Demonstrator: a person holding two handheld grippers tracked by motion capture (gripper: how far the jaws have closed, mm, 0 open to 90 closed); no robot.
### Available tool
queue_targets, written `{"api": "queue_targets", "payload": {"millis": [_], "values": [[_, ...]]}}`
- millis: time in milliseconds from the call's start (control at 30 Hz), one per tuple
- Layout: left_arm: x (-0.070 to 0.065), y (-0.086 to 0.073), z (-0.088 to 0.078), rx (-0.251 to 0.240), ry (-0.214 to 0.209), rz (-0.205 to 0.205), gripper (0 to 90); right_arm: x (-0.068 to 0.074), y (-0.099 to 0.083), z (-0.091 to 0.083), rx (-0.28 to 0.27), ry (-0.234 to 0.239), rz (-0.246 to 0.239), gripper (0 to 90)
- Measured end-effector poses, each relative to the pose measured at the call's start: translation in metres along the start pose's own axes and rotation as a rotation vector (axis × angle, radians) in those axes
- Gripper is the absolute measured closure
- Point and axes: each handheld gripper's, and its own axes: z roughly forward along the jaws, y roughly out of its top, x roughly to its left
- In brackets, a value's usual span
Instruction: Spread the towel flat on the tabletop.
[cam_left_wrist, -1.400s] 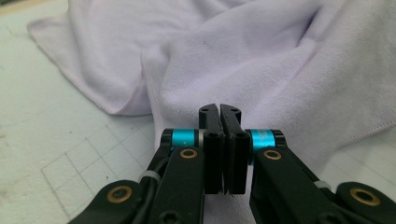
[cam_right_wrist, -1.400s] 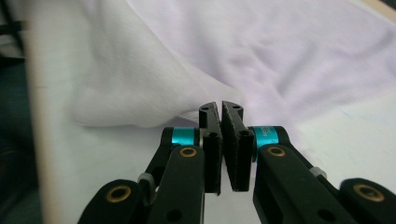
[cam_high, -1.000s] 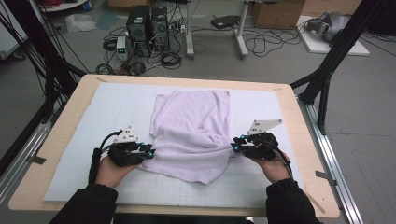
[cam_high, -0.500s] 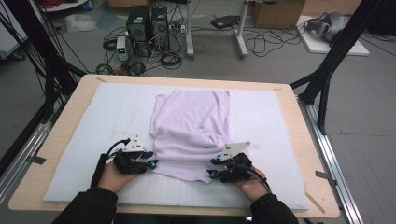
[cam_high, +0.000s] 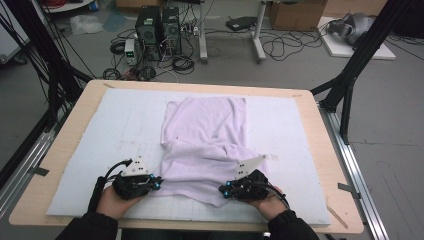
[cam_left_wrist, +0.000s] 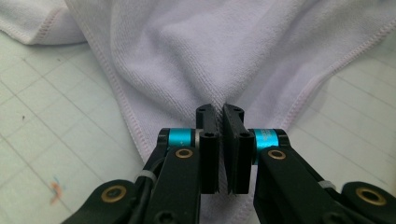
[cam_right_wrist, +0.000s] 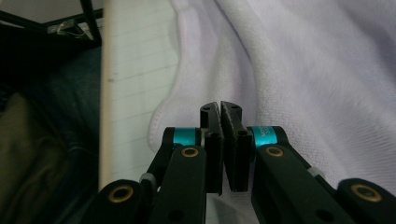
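Note:
A pale lilac towel (cam_high: 207, 145) lies rumpled on the white gridded mat (cam_high: 100, 130), its near part bunched toward the front. My left gripper (cam_high: 156, 184) sits at the towel's near left corner. Its jaws have just been closing and now pinch a fold of the towel (cam_left_wrist: 210, 60), as the left gripper (cam_left_wrist: 219, 110) view shows. My right gripper (cam_high: 223, 190) is at the near right edge. Its jaws have also just been closing and are shut on the towel's (cam_right_wrist: 299, 70) hem, seen close in the right gripper (cam_right_wrist: 219, 107) view.
The wooden table's front edge (cam_high: 200, 226) is just behind both hands. Black frame poles (cam_high: 352, 75) stand at the table's left and right. Computer towers (cam_high: 157, 27) and cables lie on the floor beyond the far edge.
Both hands came nearer the front edge; the right one also slid left along the towel. Both pairs of jaws closed on the towel's near edge, which is now drawn forward.

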Motion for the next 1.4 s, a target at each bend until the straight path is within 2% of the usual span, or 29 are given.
{"api": "queue_targets", "payload": {"millis": [67, 100, 167, 200, 233, 267, 300, 333, 367, 400, 433, 467, 500, 533, 567, 633, 700, 767, 833, 867, 900, 933, 967, 1100, 1200, 1267, 1300, 1333, 1400], "values": [[-0.009, -0.002, -0.010, -0.016, -0.008, 0.003, 85.0, 0.005, 0.001, -0.004, -0.011, 0.005, -0.003, 87.9], [-0.013, -0.003, -0.015, -0.019, -0.012, 0.008, 85.0, 0.014, 0.003, -0.011, -0.032, 0.033, -0.012, 87.8], [-0.023, -0.005, -0.024, -0.024, -0.010, 0.028, 85.0, 0.025, 0.005, -0.017, -0.018, 0.043, -0.047, 87.8], [-0.028, -0.006, -0.028, -0.023, -0.011, 0.041, 85.0, 0.025, 0.005, -0.017, -0.018, 0.043, -0.047, 87.8], [-0.031, -0.007, -0.030, -0.030, -0.020, 0.044, 84.3, 0.035, 0.007, -0.023, -0.032, 0.054, -0.060, 87.7], [-0.034, -0.008, -0.032, -0.037, -0.030, 0.047, 84.3, 0.035, 0.007, -0.023, -0.032, 0.054, -0.060, 87.7], [-0.035, -0.009, -0.034, -0.042, -0.041, 0.055, 77.6, 0.040, 0.010, -0.031, -0.057, 0.071, -0.068, 84.9], [-0.036, -0.008, -0.034, -0.049, -0.046, 0.063, 77.6, 0.040, 0.010, -0.031, -0.057, 0.071, -0.068, 84.9], [-0.035, -0.007, -0.034, -0.057, -0.047, 0.064, 68.7, 0.039, 0.012, -0.039, -0.079, 0.033, -0.075, 76.3], [-0.030, -0.003, -0.031, -0.072, -0.048, 0.052, 65.4, 0.035, 0.012, -0.041, -0.079, 0.016, -0.077, 72.1], [-0.030, -0.003, -0.031, -0.072, -0.048, 0.052, 65.0, 0.035, 0.012, -0.041, -0.079, 0.016, -0.077, 72.1], [-0.026, 0.000, -0.028, -0.076, -0.049, 0.058, 65.0, 0.029, 0.010, -0.042, -0.069, -0.017, -0.078, 69.6], [-0.022, 0.002, -0.024, -0.082, -0.043, 0.053, 64.5, 0.021, 0.006, -0.040, -0.057, -0.042, -0.063, 67.2], [-0.017, 0.005, -0.019, -0.082, -0.038, 0.051, 63.2, 0.005, -0.002, -0.035, -0.036, -0.091, -0.025, 63.1], [-0.013, 0.008, -0.013, -0.081, -0.034, 0.048, 63.2, 0.005, -0.002, -0.035, -0.036, -0.091, -0.025, 63.1], [-0.005, 0.013, 0.000, -0.069, -0.028, 0.053, 62.0, -0.010, -0.012, -0.028, -0.023, -0.115, 0.014, 60.9], [0.003, 0.016, 0.014, -0.042, -0.027, 0.049, 60.8, -0.025, -0.022, -0.016, 0.024, -0.113, 0.052, 59.6], [0.009, 0.018, 0.026, -0.010, -0.027, 0.048, 61.1, -0.028, -0.024, -0.012, 0.044, -0.124, 0.053, 59.7], [0.011, 0.016, 0.037, 0.029, -0.038, 0.058, 68.4, -0.032, -0.025, -0.006, 0.086, -0.126, 0.052, 62.2], [0.011, 0.015, 0.037, 0.010, -0.031, 0.061, 79.6, -0.033, -0.025, -0.002, 0.082, -0.134, 0.033, 72.3], [0.011, 0.015, 0.037, 0.012, -0.037, 0.053, 79.6, -0.033, -0.025, -0.002, 0.082, -0.134, 0.033, 72.3], [0.010, 0.015, 0.036, 0.016, -0.039, 0.055, 86.0, -0.035, -0.024, 0.001, 0.071, -0.108, 0.027, 83.8], [0.009, 0.015, 0.035, 0.019, -0.034, 0.053, 86.0, -0.035, -0.024, 0.001, 0.071, -0.108, 0.027, 83.8], [0.005, 0.009, 0.026, 0.030, -0.030, 0.046, 87.2, -0.035, -0.022, 0.002, 0.066, -0.083, 0.028, 87.2], [-0.001, 0.000, 0.012, 0.034, -0.027, 0.053, 87.3, -0.029, -0.020, 0.002, 0.058, -0.061, 0.022, 87.3], [-0.006, -0.007, 0.002, 0.035, -0.024, 0.052, 87.3, -0.018, -0.016, 0.000, 0.040, -0.038, 0.003, 87.3], [-0.009, -0.011, -0.003, 0.034, -0.026, 0.050, 87.3, -0.018, -0.016, 0.000, 0.040, -0.038, 0.003, 87.3], [-0.011, -0.014, -0.009, 0.034, -0.026, 0.049, 87.3, -0.008, -0.014, 0.001, 0.048, -0.022, -0.015, 87.3], [-0.017, -0.020, -0.019, 0.031, -0.030, 0.050, 87.3, -0.004, -0.014, 0.001, 0.050, -0.007, -0.020, 87.4]]}}
